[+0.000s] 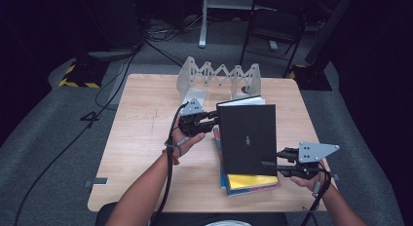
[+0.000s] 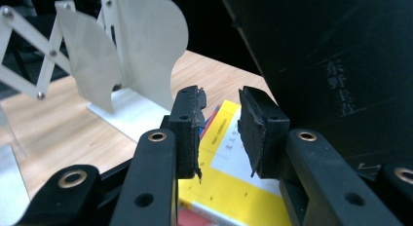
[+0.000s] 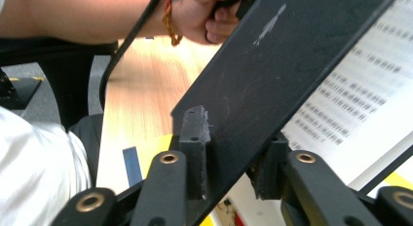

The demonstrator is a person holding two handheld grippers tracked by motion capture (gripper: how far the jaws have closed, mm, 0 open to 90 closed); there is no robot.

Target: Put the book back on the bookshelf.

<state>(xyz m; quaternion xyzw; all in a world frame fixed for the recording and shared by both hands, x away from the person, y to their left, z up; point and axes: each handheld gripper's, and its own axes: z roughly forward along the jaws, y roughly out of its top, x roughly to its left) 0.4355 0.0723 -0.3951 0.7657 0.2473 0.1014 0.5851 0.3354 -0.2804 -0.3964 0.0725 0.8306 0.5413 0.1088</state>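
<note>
Two tongs share the black book above the stack on the surface: right tongs clamp its front cover, apparently to lift it toward the rack, while left tongs stand slightly open, empty, beside its spine.

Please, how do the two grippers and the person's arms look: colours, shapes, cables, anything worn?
Both grippers, left and right, are black, each with a grey three-cornered plate on top. Their jaws carry brass-ringed holes and worn black pads. A black cable trails along each forearm. Forearms show no sleeves; the left wrist wears an orange band.
</note>
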